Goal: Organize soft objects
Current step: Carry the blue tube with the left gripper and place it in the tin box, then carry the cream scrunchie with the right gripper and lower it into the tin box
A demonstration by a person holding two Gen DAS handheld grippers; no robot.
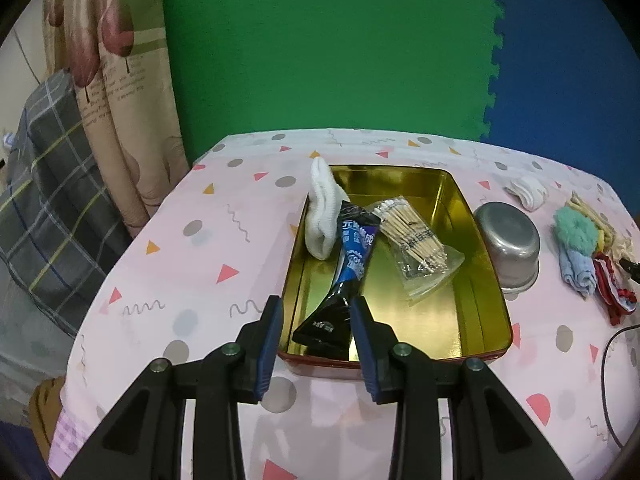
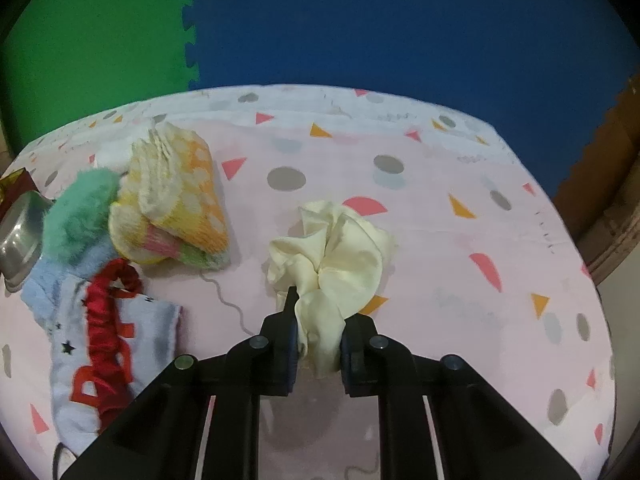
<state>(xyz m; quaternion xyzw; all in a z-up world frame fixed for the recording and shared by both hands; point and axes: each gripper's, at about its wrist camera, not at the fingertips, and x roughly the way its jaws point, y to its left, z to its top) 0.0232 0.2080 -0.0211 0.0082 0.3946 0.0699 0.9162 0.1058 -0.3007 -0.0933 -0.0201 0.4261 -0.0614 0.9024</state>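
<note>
Two foam wall mats, green (image 1: 320,48) and blue (image 2: 400,24), back our pink patterned tablecloth (image 2: 440,240). Our right gripper (image 2: 318,344) pinches the cream scrunchie (image 2: 336,256) right of the socks pile (image 2: 168,200). Our left gripper (image 1: 316,336) gapes empty before the gold tin (image 1: 472,312).

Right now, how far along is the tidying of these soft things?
Barely begun. One white sock already hangs over the gold tin's rim. The right gripper is shut on the cream scrunchie; the left gripper hovers open by the tin. Still loose: patterned socks, a fluffy green piece, a red scrunchie.
</note>
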